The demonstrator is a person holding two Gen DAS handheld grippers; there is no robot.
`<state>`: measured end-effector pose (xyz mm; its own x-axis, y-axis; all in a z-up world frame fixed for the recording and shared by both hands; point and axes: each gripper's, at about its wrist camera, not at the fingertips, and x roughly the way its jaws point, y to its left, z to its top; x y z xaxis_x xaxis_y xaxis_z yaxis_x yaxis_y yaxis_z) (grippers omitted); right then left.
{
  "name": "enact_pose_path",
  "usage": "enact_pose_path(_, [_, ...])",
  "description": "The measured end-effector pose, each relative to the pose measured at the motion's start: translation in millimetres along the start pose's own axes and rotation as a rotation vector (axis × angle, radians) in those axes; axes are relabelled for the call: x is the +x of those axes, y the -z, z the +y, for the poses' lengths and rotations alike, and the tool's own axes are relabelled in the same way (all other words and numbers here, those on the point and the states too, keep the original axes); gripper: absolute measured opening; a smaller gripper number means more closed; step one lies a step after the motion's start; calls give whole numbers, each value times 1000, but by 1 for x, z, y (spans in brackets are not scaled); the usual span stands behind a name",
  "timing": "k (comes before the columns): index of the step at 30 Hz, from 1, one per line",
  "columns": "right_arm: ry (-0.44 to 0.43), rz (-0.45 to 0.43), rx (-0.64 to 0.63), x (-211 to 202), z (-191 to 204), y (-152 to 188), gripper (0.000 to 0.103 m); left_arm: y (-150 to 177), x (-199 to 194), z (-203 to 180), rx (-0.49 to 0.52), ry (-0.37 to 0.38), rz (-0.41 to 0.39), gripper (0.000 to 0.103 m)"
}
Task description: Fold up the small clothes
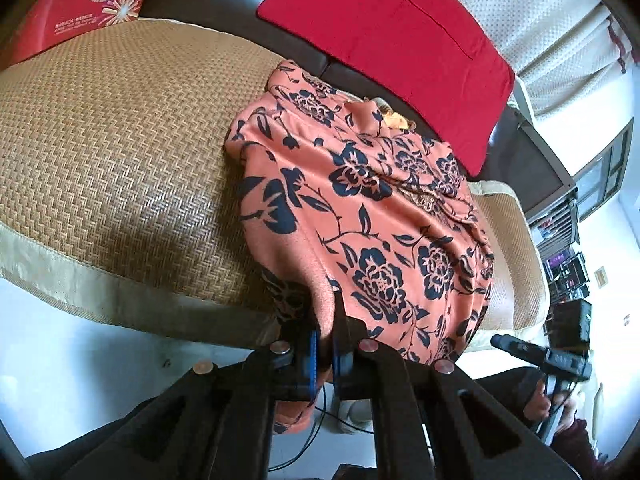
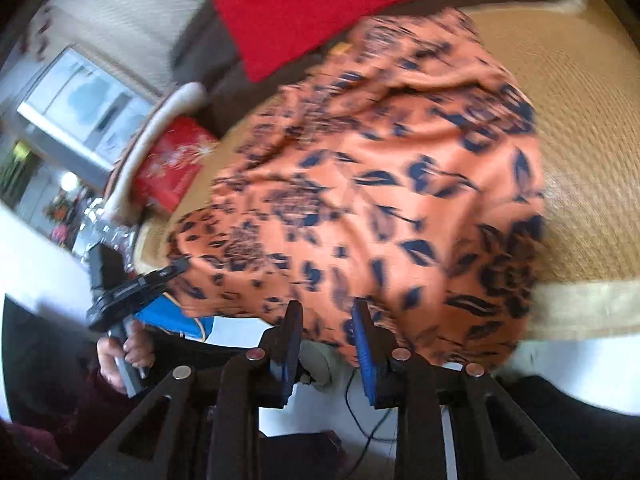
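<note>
An orange garment with dark blue flowers (image 1: 360, 200) lies crumpled on a woven straw mat (image 1: 120, 140), its near edge hanging off the front. My left gripper (image 1: 326, 336) is shut on that near hem, the cloth pinched between its blue pads. Far right in the same view, the right gripper (image 1: 500, 342) reaches toward the garment's other side. The right wrist view is blurred. There the garment (image 2: 380, 180) fills the middle, and my right gripper (image 2: 328, 332) has its fingers partly closed with the hem bunched between the tips. The left gripper (image 2: 176, 268) holds the cloth's left corner.
A red cushion (image 1: 392, 40) leans on the dark sofa back behind the garment. A red printed box (image 1: 88, 4) stands at the mat's far left. A hand (image 2: 124, 352) grips the other tool's handle. Below the mat edge are white floor and a thin black cable (image 2: 360, 420).
</note>
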<state>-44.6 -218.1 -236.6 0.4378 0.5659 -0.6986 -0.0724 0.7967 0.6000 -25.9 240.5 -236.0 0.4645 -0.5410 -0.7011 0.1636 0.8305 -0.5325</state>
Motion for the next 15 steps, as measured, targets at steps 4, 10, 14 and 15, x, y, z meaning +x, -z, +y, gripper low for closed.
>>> enact_pose_path(4, [137,38,184,-19,-61,7,81,6,25,2,2,-34,50,5])
enact_pose_path(10, [201,58,271,-18,-107,19,84,16,58,-4,1,-137,145,27])
enact_pose_path(14, [252,167,181,16,-116,16,84,23,72,-4,-16,-166,198,40])
enact_pose_path(15, [247,202,162,27,-118,15,84,25,73,-1,-21,-170,208,40])
